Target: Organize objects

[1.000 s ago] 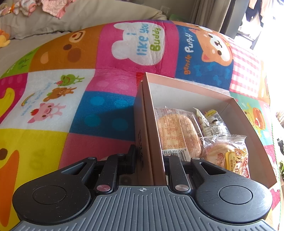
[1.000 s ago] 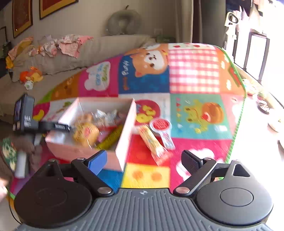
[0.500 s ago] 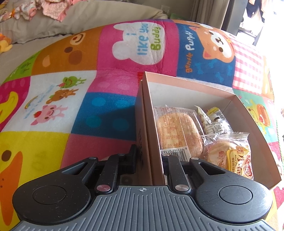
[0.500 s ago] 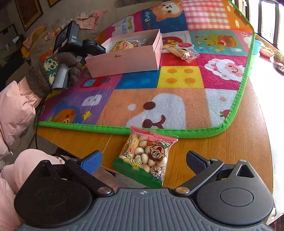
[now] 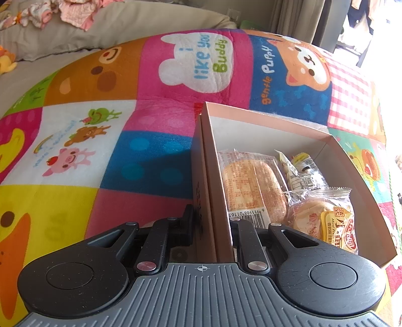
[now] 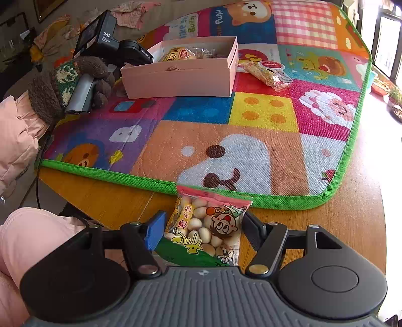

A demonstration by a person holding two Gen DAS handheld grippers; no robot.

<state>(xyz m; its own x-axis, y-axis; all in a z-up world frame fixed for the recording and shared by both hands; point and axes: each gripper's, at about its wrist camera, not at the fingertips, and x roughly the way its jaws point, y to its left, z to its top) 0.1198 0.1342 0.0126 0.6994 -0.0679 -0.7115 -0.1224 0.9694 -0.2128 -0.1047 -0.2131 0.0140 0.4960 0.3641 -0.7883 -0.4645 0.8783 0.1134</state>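
My left gripper is shut on the near wall of the pink box, one finger outside and one inside. The box holds a wrapped bun, a yellow packet and a round cake packet. In the right wrist view the box sits far back on the mat, with the left gripper at its left wall. My right gripper has closed around a bag of ball snacks on the wooden table edge; both fingers touch the bag's sides.
The colourful play mat covers the wooden table. A long snack stick packet and a red-lidded cup lie right of the box. A sofa with clothes stands behind. The person's pink sleeve is at left.
My right gripper swung away from the box down to the table's near edge, and its fingers closed in on the ball snack bag. The left gripper stayed clamped on the box wall.
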